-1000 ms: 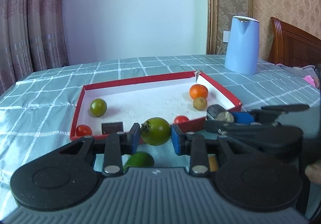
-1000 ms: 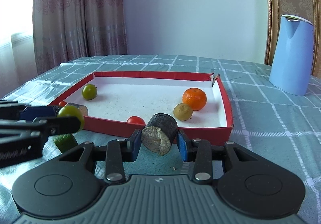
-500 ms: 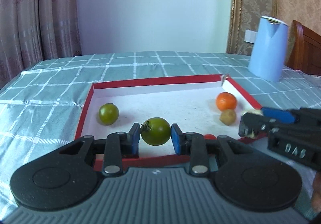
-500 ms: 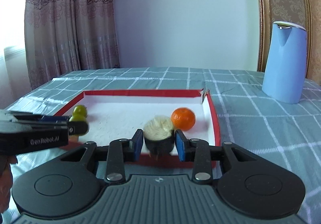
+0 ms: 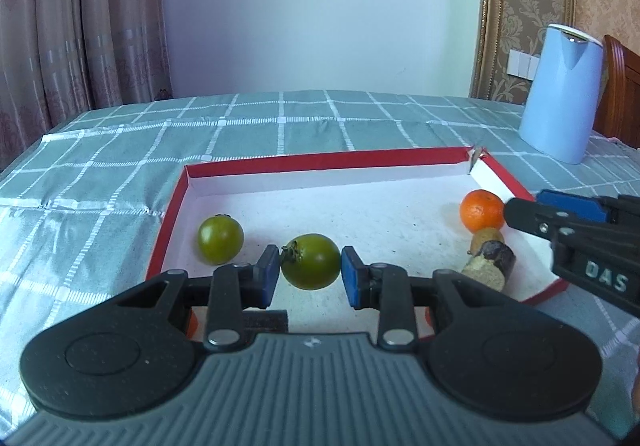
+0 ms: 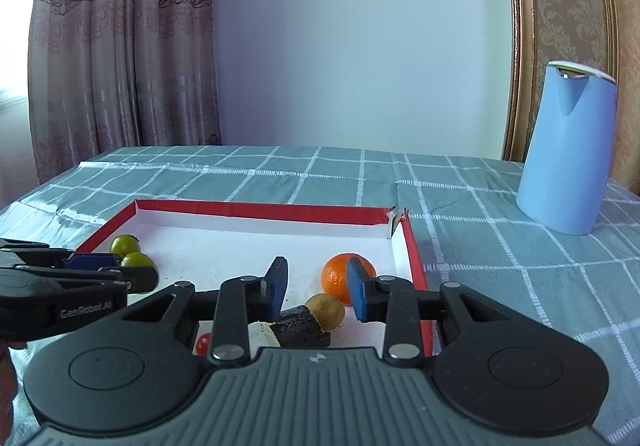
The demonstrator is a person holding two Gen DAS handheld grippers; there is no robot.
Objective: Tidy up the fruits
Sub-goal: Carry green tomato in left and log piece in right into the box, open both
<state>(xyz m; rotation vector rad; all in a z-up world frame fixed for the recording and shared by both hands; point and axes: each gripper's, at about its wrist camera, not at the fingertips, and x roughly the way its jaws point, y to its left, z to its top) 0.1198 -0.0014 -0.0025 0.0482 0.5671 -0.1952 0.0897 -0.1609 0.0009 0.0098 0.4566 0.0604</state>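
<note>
My left gripper [image 5: 310, 270] is shut on a green tomato [image 5: 311, 261], held just above the white floor of the red tray [image 5: 320, 160]. A second green tomato [image 5: 221, 239] lies in the tray's left part. My right gripper [image 6: 316, 286] hangs over the tray's right side, its blue pads apart with nothing between them. Under it a dark cylinder piece [image 6: 298, 330] lies on the tray floor against a small brown fruit [image 6: 326, 311], with an orange mandarin [image 6: 340, 274] behind. The right wrist view shows the left gripper [image 6: 132, 274] at the left edge.
A light blue kettle [image 5: 560, 94] stands on the checked tablecloth [image 5: 100, 174] beyond the tray's right corner. A red cherry tomato [image 6: 203, 343] and a dark block [image 5: 266, 320] lie near the tray's front wall. A wooden chair [image 5: 622, 90] is at the far right.
Both grippers moved forward over the tray. The left one still carries the green tomato. The right one let go of the dark piece, which now lies in the tray by the brown fruit.
</note>
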